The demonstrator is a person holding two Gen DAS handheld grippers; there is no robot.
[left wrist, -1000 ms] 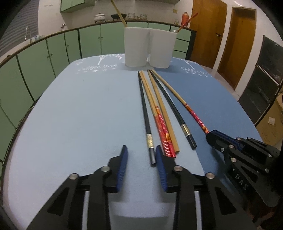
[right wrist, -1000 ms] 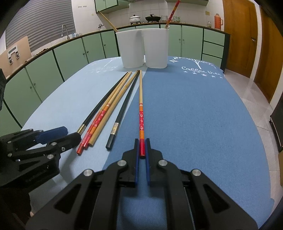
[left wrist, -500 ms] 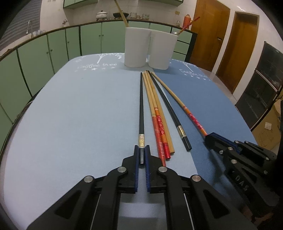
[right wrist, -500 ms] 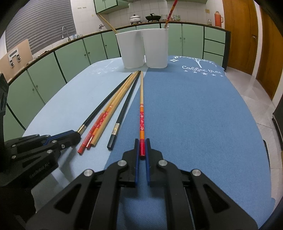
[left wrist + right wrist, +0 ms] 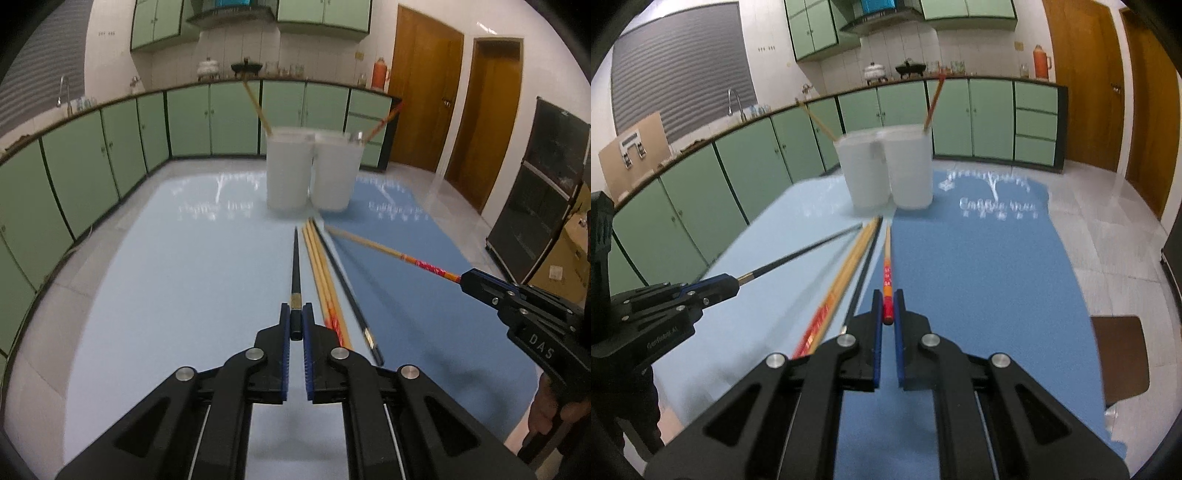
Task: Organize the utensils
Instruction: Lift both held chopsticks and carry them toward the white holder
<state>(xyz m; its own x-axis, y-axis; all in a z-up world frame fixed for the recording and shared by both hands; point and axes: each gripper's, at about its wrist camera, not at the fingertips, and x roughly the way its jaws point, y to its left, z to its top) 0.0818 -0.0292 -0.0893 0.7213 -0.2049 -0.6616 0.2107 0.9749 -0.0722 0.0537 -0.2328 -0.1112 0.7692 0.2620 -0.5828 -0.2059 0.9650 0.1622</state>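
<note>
step: carry both sticks to the cups | left tool (image 5: 295, 325) pinching black chopstick (image 5: 295, 266) by its end; right tool (image 5: 886, 308) pinching red-patterned chopstick (image 5: 887, 273); both off the worktop (image 5: 166, 277) | tip: keep them tilted tip-down; ease into white cups (image 5: 314, 173)

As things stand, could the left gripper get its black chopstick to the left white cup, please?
Probably yes: the left gripper holds the black chopstick, and only bare cloth lies before the left white cup.

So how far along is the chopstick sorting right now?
Done: each white cup holds one chopstick already. In hand: the left gripper is shut on a black chopstick, the right gripper on a red-ended chopstick. Left: three chopsticks lie on the mat.
</note>
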